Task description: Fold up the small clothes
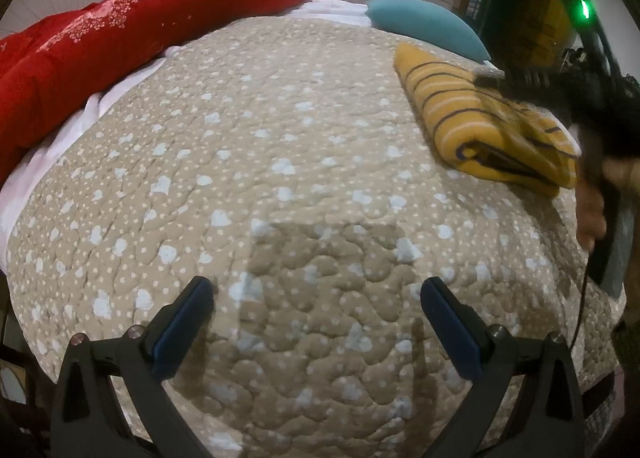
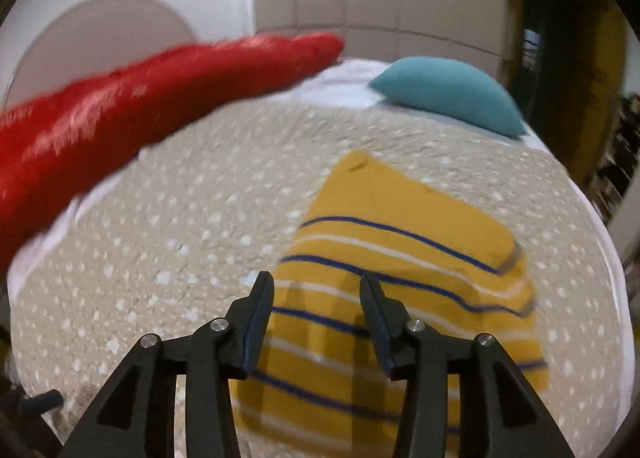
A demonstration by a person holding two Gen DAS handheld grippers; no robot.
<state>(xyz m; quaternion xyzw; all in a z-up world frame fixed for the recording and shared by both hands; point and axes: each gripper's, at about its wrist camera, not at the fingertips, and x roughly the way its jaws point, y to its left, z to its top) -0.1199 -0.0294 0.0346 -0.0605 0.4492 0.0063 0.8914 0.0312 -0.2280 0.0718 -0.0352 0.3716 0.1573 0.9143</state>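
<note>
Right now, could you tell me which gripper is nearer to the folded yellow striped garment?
The right gripper is nearer: it hangs open directly over the folded yellow striped garment. The left gripper is open over bare quilt, with the garment off to its right.

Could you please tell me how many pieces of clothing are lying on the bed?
1: a folded yellow striped garment lies on the beige quilt, below the right tongs. Others may lie outside both views.
</note>
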